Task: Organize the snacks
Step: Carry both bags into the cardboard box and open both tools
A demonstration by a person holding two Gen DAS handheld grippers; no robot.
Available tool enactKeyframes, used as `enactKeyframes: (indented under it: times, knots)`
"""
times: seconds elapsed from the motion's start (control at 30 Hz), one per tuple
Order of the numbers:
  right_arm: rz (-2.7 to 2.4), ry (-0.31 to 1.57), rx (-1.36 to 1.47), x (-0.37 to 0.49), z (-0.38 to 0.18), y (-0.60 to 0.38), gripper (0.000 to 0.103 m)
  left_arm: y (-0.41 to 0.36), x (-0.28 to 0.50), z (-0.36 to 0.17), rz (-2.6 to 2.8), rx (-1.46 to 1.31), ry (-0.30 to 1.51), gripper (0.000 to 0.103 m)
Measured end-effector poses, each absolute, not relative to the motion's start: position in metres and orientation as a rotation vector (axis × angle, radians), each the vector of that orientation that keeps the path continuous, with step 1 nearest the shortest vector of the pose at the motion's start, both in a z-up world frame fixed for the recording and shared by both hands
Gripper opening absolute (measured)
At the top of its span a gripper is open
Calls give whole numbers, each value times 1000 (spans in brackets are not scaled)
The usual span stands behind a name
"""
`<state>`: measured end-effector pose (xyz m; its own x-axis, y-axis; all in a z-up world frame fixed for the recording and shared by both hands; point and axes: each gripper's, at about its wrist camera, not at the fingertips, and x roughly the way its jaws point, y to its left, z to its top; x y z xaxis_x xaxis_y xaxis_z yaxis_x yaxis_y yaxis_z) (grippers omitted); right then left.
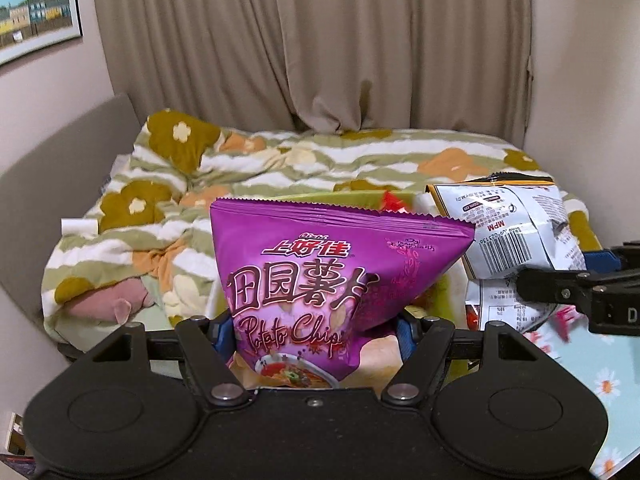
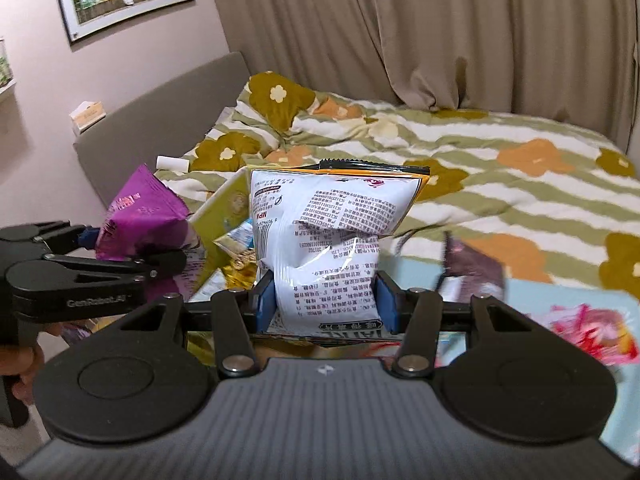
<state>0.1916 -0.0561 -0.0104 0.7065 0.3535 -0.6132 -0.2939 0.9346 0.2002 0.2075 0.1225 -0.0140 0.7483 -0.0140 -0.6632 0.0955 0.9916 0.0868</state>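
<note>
Presently: left gripper (image 1: 316, 332) jaws clamp purple chip bag (image 1: 320, 276) | right gripper (image 2: 325, 306) jaws clamp white bag (image 2: 328, 248) | neither yet in green box (image 2: 226, 208); sorting unfinished.

light: soft, even indoor | edges: fisheye-bent | lower right: motion-blurred
</note>
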Motion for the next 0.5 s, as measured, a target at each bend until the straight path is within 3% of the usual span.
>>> enactKeyframes:
  times: [0.27,0.33,0.37,0.5]
  knots:
    - [247,758,110,208,-28,-2,65,156,247,-40,-170,99,804,78]
    - [212,776,121,210,-31,2,65,161,250,-41,-205,79,811,99]
    - [198,783,126,207,-32,4,65,165,250,-40,-210,72,797,103]
    - [156,804,131,209,-33,8,66,173,245,-37,-246,57,791,103]
